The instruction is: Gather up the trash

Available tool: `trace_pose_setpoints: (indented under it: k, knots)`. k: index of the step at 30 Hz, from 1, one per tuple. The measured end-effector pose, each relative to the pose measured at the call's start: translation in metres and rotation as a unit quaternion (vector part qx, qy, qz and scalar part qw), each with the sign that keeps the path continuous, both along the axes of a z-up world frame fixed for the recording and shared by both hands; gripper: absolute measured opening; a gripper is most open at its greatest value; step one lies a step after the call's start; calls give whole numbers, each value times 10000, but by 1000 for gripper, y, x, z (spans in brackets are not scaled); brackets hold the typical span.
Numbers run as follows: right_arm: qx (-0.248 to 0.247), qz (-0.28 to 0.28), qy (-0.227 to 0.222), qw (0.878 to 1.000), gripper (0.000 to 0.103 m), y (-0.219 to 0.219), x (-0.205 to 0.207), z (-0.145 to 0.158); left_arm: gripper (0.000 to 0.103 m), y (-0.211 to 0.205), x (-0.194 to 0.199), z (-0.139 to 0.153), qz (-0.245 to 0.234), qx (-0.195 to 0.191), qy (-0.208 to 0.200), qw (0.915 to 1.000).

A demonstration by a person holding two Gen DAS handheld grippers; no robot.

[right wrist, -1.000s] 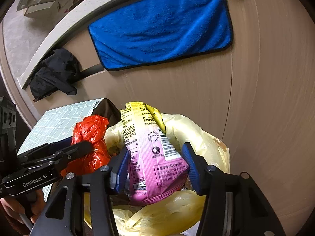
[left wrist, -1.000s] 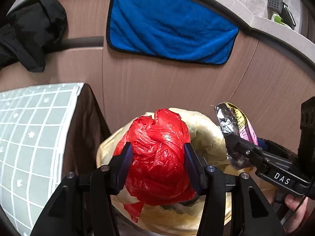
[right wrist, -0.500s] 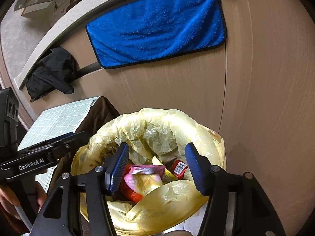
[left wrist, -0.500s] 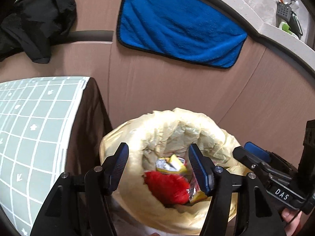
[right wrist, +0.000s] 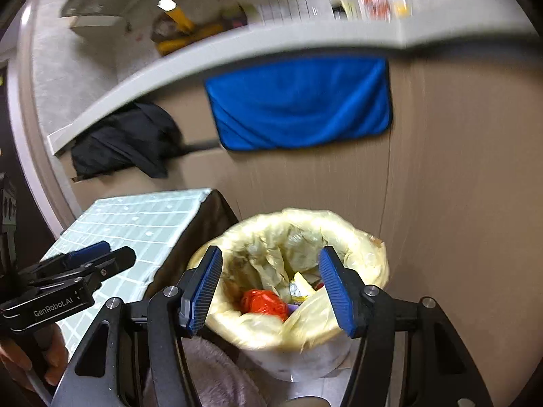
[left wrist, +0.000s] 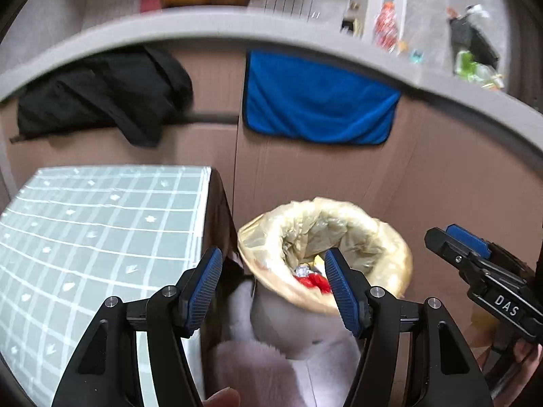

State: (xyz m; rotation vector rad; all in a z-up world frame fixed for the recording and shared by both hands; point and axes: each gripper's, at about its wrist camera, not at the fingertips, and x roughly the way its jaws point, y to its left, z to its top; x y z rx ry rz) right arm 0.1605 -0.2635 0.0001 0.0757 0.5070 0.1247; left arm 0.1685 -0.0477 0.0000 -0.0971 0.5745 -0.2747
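A white trash bin with a yellow bag liner (left wrist: 370,234) (right wrist: 359,244) stands on the floor by the cabinet. Inside lie a crumpled red plastic bag (right wrist: 263,303) (left wrist: 314,281) and snack wrappers (right wrist: 300,288). My left gripper (left wrist: 273,288) is open and empty, above and near the bin's left rim. My right gripper (right wrist: 271,288) is open and empty, above the bin's near side. Each gripper shows in the other's view: the right one (left wrist: 454,240) and the left one (right wrist: 101,254).
A table with a green grid cloth (left wrist: 95,237) (right wrist: 142,220) stands left of the bin. A blue towel (left wrist: 319,105) (right wrist: 302,101) and a black garment (left wrist: 108,95) hang on the brown cabinet front. A cluttered counter (left wrist: 237,27) runs above. A grey fuzzy fabric (left wrist: 271,373) lies below.
Both grippers let go of the red bag and the pink snack packet, which dropped into the bin. Both grippers have since pulled up and back from the bin.
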Motion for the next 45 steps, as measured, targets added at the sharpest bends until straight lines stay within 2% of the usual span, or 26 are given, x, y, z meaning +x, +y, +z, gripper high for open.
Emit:
trace_pose_setpoints:
  k: [2,5,8,11,15,18,21,28,34,45]
  knots:
    - [-143,-88,-146,9998,59,12,-29,9,64,11,-32,12,-56,-2,-227,9997]
    - [-117,122,-256,9995,60,32,-79,18,64,25,-80,22,59,156,-485,9987]
    - [-170,209,-368,9990,60,50,-118,21,64,36,-119,24,77,265,-528,9982]
    - [-256,251,-572,9977,60,66,-150,23,64,46,-156,26,289,409,-687,9964]
    - [-611,215,-960,9933,60,91,-187,28,64,61,-185,31,652,470,-817,9934]
    - [-677,228,-1031,9921,60,97,-200,33,64,67,-200,33,822,625,-879,9908]
    - [-586,189,-1003,9930,60,94,-209,34,64,67,-217,31,770,733,-983,9895]
    - [-332,124,-855,9957,60,82,-217,27,64,75,-235,40,1047,590,-1245,9849]
    - [-306,76,-991,9946,60,80,-223,30,64,72,-238,41,1041,651,-1272,9842]
    - [-265,96,-893,9956,60,80,-221,27,64,69,-235,38,972,651,-1199,9859]
